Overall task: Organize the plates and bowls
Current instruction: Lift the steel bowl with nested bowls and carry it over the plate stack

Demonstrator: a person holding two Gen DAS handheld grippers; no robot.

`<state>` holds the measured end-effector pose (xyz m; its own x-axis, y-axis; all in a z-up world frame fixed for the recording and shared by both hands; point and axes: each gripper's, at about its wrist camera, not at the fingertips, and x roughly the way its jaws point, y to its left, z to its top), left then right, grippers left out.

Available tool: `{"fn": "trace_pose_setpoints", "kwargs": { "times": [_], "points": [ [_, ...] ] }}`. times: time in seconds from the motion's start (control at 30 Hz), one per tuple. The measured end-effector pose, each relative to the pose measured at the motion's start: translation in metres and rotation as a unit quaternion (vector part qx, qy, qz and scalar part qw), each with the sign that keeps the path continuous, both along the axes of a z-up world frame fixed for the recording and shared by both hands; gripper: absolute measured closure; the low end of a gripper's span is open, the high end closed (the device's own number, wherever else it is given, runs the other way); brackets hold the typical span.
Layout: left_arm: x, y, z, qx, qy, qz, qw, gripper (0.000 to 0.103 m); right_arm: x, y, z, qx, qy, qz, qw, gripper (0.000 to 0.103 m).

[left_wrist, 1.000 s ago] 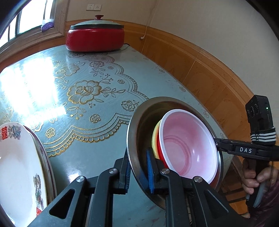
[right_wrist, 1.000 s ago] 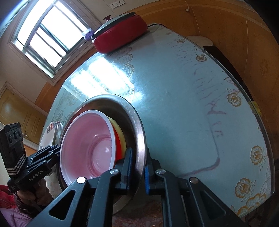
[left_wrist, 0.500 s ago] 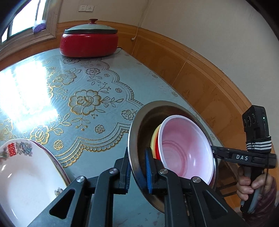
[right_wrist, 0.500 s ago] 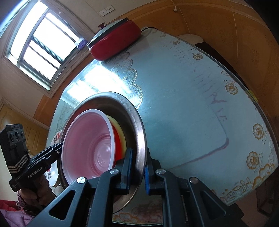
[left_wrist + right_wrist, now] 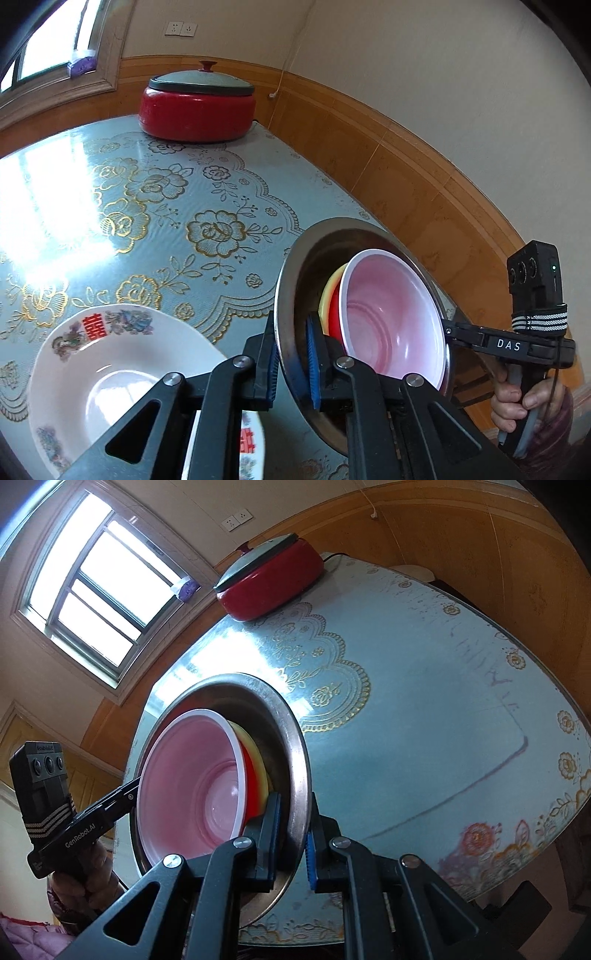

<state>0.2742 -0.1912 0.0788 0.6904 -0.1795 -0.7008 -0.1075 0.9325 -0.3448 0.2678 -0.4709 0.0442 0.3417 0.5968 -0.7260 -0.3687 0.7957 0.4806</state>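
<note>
A large steel basin [image 5: 295, 258] holds nested bowls: a pink bowl [image 5: 391, 325] on top, a red one and a yellow one [image 5: 327, 295] under it. My left gripper [image 5: 291, 363] is shut on the basin's rim and holds it above the table. My right gripper [image 5: 293, 840] is shut on the opposite rim of the basin [image 5: 295, 746]; the pink bowl [image 5: 192, 782] shows there too. A white patterned plate [image 5: 107, 369] lies on the table below left of the basin.
A red lidded pot [image 5: 197, 105] stands at the table's far end by the wall, also in the right wrist view [image 5: 269, 579]. The blue floral tablecloth [image 5: 129, 206] covers the table. Wood-panelled wall runs close along the right side. A chair [image 5: 532, 901] is by the table edge.
Both grippers have lifted the basin higher above the table. The white plate now shows further below and more fully in the left wrist view.
</note>
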Motion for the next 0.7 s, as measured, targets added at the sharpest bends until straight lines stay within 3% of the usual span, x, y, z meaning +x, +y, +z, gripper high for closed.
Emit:
{"fn": "trace_pose_setpoints", "kwargs": {
  "times": [0.33, 0.7],
  "points": [
    [-0.061, 0.06, 0.004, 0.006, 0.001, 0.027, 0.9996, 0.093, -0.042, 0.072, -0.005, 0.015, -0.004, 0.027, 1.0, 0.093],
    [-0.121, 0.096, 0.005, 0.0, -0.006, 0.123, 0.9924, 0.093, -0.058, 0.13, -0.005, 0.016, -0.009, 0.126, 0.992, 0.093]
  ]
}}
